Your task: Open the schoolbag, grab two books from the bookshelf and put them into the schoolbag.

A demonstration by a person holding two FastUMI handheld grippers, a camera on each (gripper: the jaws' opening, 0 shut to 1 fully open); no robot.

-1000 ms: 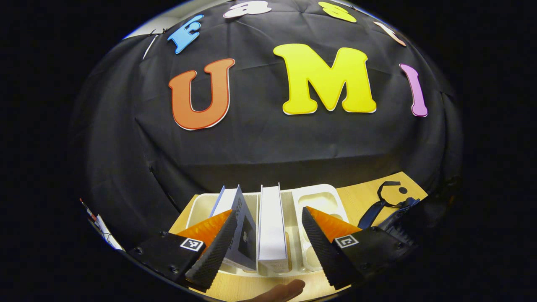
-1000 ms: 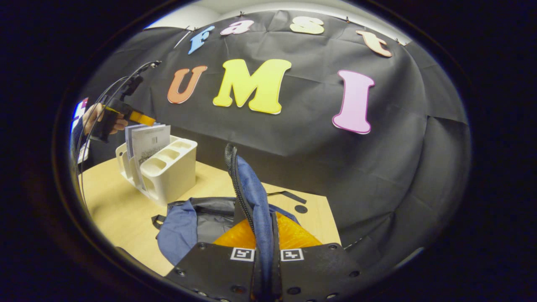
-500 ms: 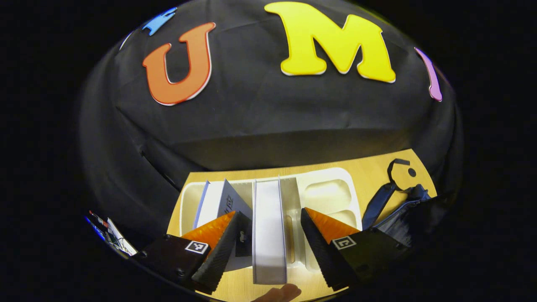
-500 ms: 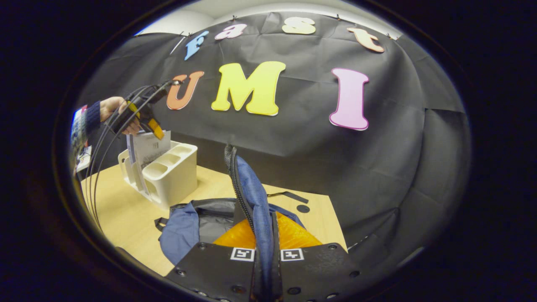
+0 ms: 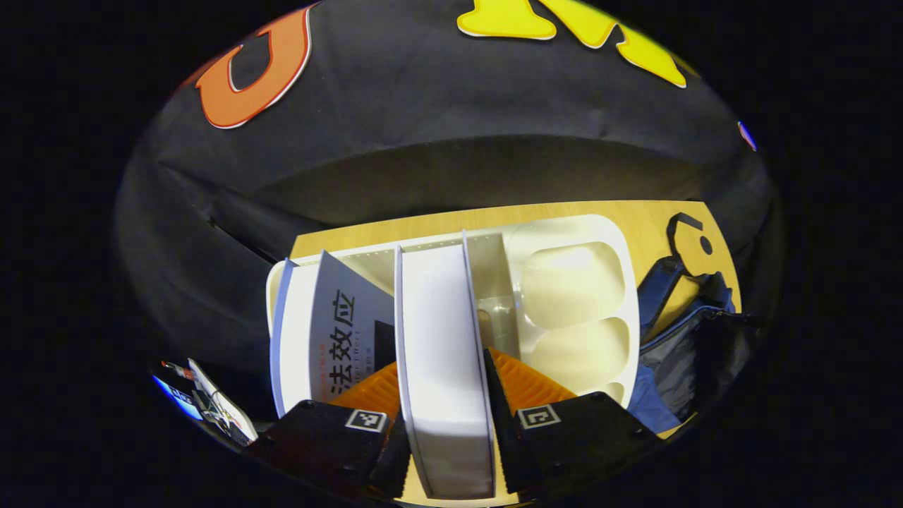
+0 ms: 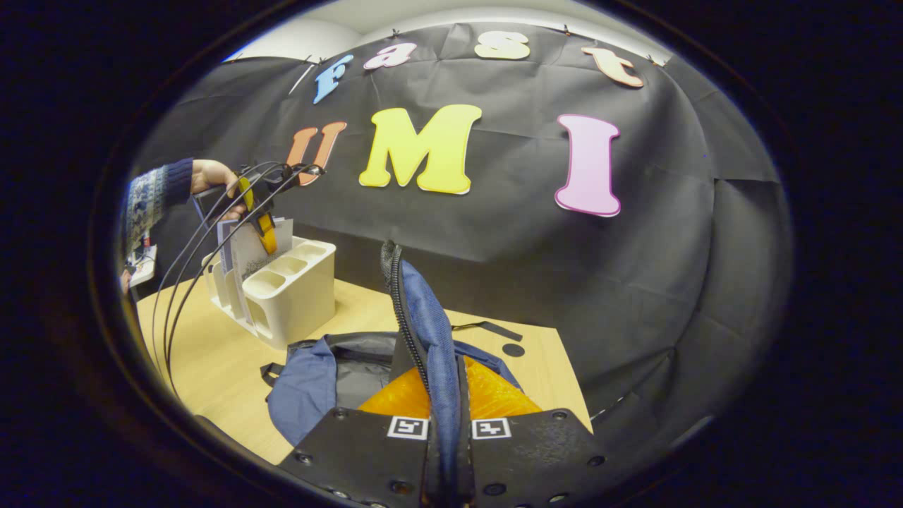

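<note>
Both tongs clench: left tongs (image 5: 446,430) on white book (image 5: 441,353), right tongs (image 6: 444,451) on schoolbag flap (image 6: 423,331).

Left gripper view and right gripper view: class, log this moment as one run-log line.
left gripper: shut on white book in bookshelf | right gripper: shut on schoolbag flap | books bagged: none seen

Blue schoolbag (image 6: 437,339), white bookshelf (image 6: 296,296)

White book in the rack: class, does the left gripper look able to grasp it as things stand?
Probably yes: the left gripper has one finger on each side of the white book, and nothing lies between them.
</note>
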